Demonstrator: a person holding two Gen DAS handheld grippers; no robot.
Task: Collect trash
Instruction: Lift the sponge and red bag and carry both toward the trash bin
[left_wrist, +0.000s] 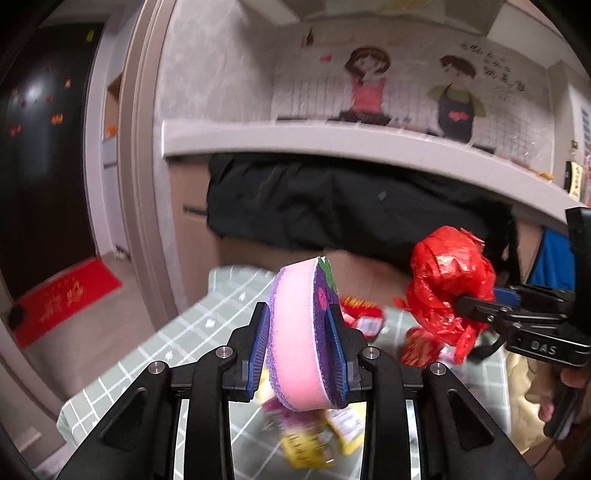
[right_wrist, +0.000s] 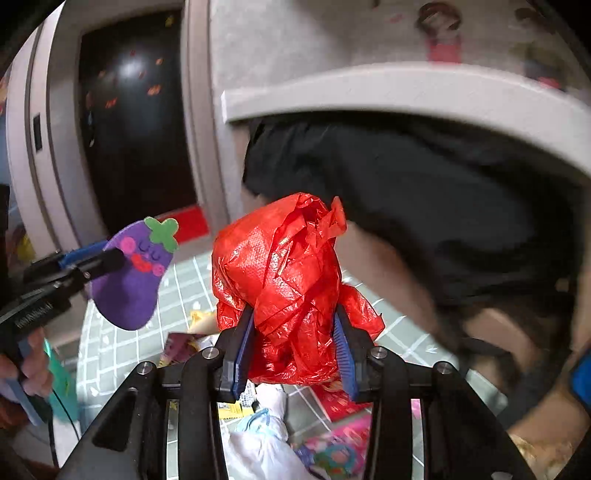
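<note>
Wrappers (left_wrist: 364, 317) on green checked tablecloth (left_wrist: 155, 354)

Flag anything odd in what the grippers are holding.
The left gripper clamps an eggplant-faced sponge that looks intact, not trash. The right gripper holds a crumpled red plastic bag.

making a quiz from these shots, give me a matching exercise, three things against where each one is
Things:
1. purple eggplant-shaped sponge
2. crumpled red plastic bag
3. yellow snack wrapper

Places:
A. lying on the green checked tablecloth
B. in the right gripper
C. in the left gripper

Pairs: 1-C, 2-B, 3-A
</note>
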